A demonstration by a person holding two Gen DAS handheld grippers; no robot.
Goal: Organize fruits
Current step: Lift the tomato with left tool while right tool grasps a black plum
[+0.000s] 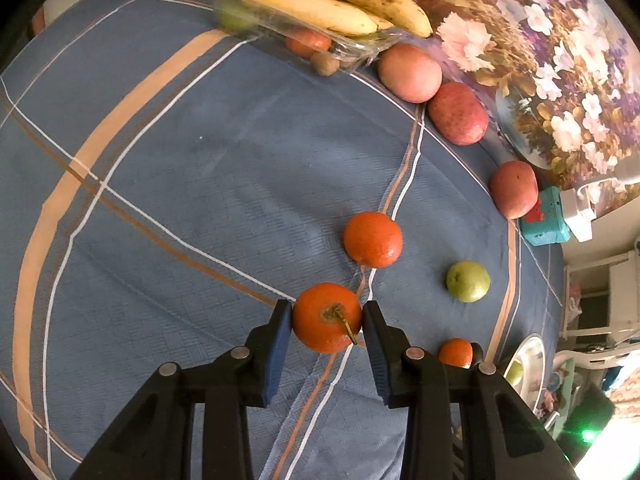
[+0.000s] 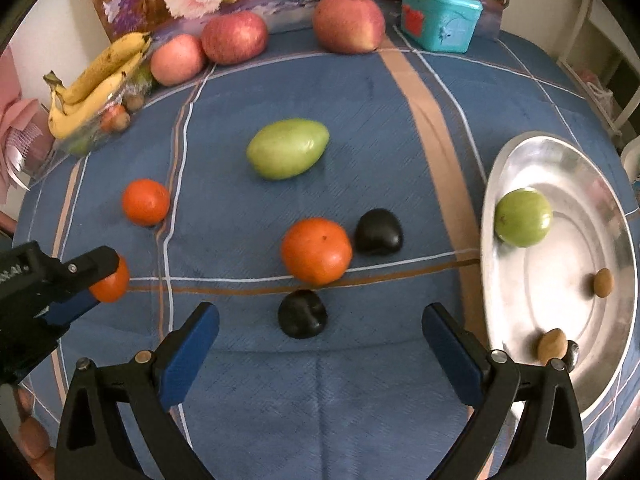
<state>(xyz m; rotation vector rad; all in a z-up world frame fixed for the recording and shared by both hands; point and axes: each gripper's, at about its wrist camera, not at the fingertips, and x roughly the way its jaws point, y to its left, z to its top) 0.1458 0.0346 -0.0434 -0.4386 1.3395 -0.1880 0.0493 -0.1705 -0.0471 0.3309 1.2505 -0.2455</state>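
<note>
Left gripper [image 1: 327, 314] clamps a stemmed orange [image 1: 326, 317] just above the blue cloth [image 1: 180, 200]. Right gripper [image 2: 320, 322] spread wide, empty, with a dark plum [image 2: 302, 314] between its fingers. Beyond that: big orange [image 2: 316, 250], second plum [image 2: 378, 232], green mango [image 2: 287, 148]. Steel tray [image 2: 500, 168] at right holds a green fruit [image 2: 523, 218]. Apples [image 2: 234, 37] and bananas [image 2: 96, 80] at the far edge.

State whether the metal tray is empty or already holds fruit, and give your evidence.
Not empty. The metal tray holds a green fruit near its left rim and two small brown fruits farther right.
</note>
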